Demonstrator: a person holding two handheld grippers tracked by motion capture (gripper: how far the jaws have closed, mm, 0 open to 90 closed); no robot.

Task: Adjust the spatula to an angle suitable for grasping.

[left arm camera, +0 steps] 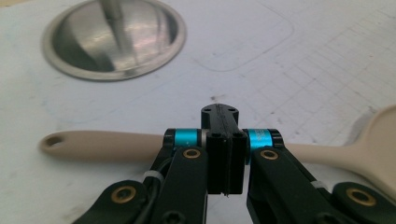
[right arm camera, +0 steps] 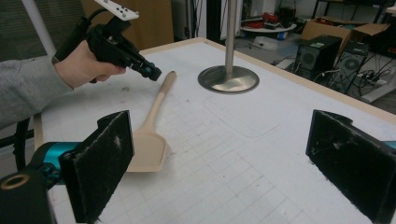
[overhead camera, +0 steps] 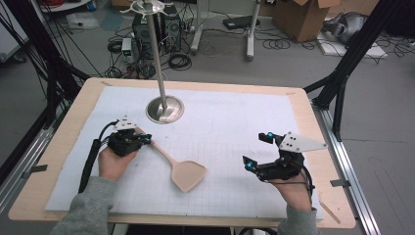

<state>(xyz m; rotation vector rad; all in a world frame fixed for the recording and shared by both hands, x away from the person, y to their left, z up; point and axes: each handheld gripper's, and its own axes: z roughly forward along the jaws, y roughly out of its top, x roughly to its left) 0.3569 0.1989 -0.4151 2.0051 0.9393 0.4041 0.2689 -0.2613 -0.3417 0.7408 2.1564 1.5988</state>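
Observation:
A beige spatula (overhead camera: 186, 174) lies flat on the white gridded mat (overhead camera: 230, 122), handle toward the upper left and blade toward the near middle. My left gripper (overhead camera: 147, 139) hovers over the handle's end with its jaws pressed together and nothing between them. In the left gripper view the spatula handle (left arm camera: 107, 144) runs across behind the shut left gripper (left arm camera: 220, 121). My right gripper (overhead camera: 258, 151) stands open at the right of the mat, well clear of the blade. In the right gripper view, the right gripper (right arm camera: 224, 154) faces the spatula (right arm camera: 147, 149) and the left gripper (right arm camera: 152, 72).
A metal stand with a round base (overhead camera: 165, 110) and a tall pole (overhead camera: 155, 44) stands at the mat's far middle; the base (left arm camera: 140, 46) is just beyond the left gripper. The wooden table edge (overhead camera: 63, 142) frames the mat. Cardboard boxes (overhead camera: 298, 17) and cables lie on the floor behind.

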